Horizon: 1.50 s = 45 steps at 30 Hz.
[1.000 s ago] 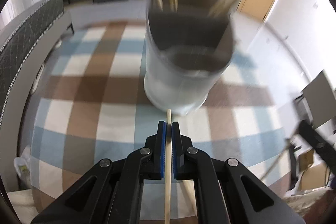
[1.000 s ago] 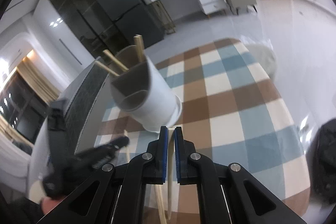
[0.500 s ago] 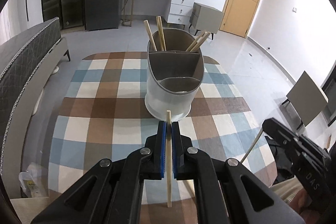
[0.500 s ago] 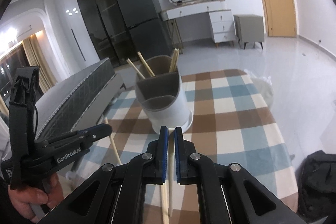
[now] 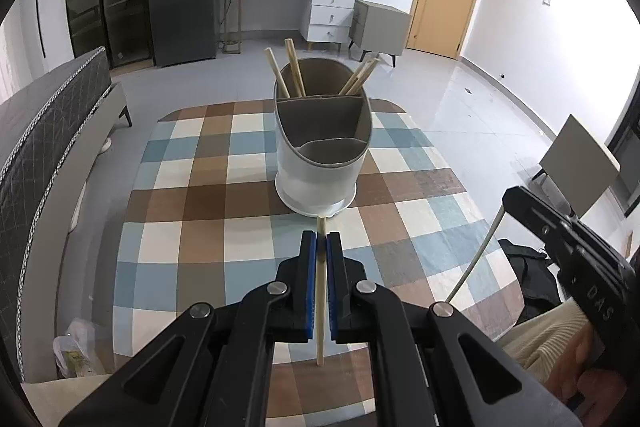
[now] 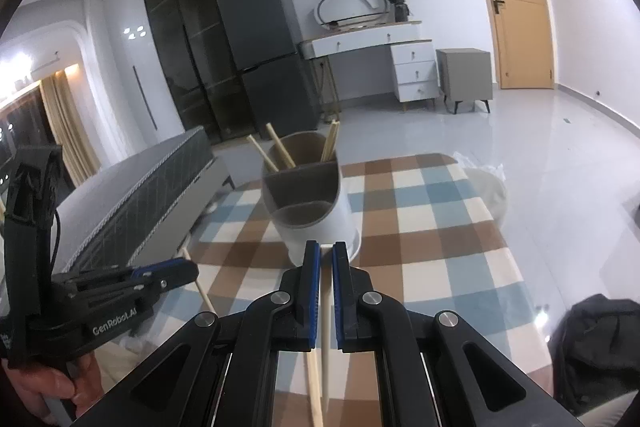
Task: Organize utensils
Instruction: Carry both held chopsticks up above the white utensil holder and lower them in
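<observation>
Standing in the holder (image 5: 322,163): four chopsticks (image 5: 294,71); each gripper (image 5: 321,247) clamps one.

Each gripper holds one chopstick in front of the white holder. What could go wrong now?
The left gripper pinches its chopstick on a short stretch, so it may pivot or slip. The right gripper is close beside with its chopstick; they could collide. The holder already has slanted chopsticks in its far compartment that could block insertion.

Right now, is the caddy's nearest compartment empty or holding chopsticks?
Empty. The caddy shows bare grey inside its near pocket; all chopsticks stand in the far one.
</observation>
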Each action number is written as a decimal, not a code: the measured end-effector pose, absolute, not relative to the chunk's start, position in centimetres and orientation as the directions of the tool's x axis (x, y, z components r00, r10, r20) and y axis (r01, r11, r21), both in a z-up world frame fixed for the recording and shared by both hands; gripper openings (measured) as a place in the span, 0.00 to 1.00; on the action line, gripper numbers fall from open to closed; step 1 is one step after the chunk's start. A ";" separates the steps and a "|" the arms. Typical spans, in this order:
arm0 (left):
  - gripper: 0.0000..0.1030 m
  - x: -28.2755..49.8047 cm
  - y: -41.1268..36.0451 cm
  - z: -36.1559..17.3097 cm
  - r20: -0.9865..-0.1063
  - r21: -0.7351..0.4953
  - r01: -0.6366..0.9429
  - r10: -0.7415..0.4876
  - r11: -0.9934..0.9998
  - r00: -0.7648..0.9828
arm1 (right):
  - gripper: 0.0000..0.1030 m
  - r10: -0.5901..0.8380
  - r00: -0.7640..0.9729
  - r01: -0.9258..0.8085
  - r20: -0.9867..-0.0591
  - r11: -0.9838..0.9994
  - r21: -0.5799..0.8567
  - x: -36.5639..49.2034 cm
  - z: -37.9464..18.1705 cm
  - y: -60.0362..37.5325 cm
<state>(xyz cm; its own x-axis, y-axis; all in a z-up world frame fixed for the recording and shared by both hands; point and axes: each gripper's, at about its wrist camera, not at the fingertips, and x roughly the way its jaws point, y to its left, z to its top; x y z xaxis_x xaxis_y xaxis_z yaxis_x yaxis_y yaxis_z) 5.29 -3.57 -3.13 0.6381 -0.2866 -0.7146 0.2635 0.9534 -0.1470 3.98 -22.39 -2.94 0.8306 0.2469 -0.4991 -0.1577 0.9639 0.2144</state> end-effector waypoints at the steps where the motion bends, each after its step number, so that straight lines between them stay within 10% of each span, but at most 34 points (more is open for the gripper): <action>1: 0.01 5.3 -3.5 -3.0 -0.716 -0.150 0.267 -0.291 0.952 0.634 | 0.05 0.242 0.832 -0.153 -0.500 0.965 0.213 3.9 -2.9 -22.4; 45: 0.01 16.7 -2.6 10.4 -0.589 -0.272 0.299 -0.404 0.915 0.699 | 0.05 0.274 0.921 -0.217 -0.277 0.951 0.220 16.2 10.4 -21.6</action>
<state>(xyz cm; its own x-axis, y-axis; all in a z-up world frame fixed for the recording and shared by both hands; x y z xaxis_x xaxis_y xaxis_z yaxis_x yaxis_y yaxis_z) 16.69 -2.65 10.37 0.6994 -0.4042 -0.5895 0.2991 0.9146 -0.2722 16.18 -21.63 10.40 0.9210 0.2742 -0.2768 -0.2170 0.9510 0.2202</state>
